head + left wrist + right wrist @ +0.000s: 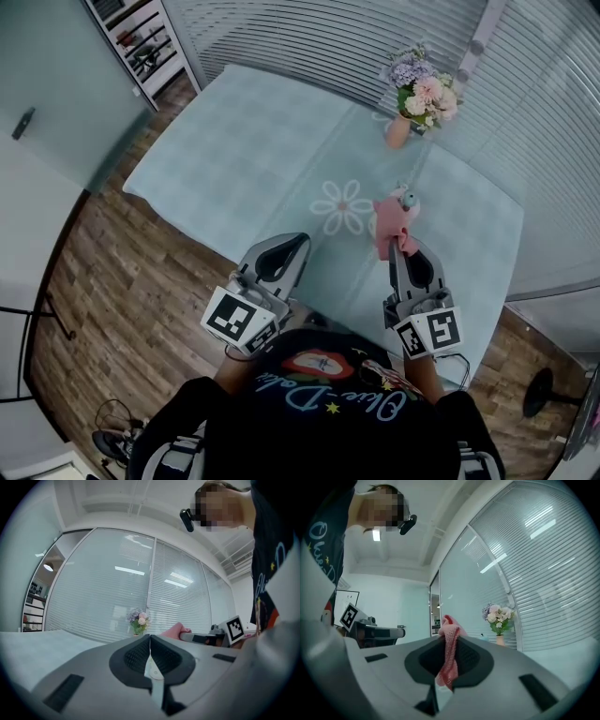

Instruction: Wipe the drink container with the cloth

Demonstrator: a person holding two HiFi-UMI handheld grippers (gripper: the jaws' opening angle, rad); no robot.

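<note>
1. The right gripper (398, 246) has its jaws clamped on the pink knitted cloth (390, 223). The cloth bunches up past the tips and trails a little below them.
2. The left gripper (150, 638) is closed as well. Its pads meet along one seam with nothing between them, and it is held low, close to the person's body.
3. Just beyond the cloth on the table (244, 141) sits a small pale thing with a teal top. I take it for the drink container (407, 198), though it is too small to be sure.
4. As I read it, the cloth is in hand and wiping has not begun. Both grippers hang at the near edge of the table, and I can't tell if the cloth touches the container.
5. The next move likely calls for the empty left claw to open and steady the container while the right brings the cloth against its side. That needs a gentle touch, since so small a thing could tip.
6. Only the head view lays out the table, with the vase of flowers (420, 94) at the far corner. The two gripper views look out towards the blinds and settle what each claw holds. The left gripper view also catches the cloth side-on
</note>
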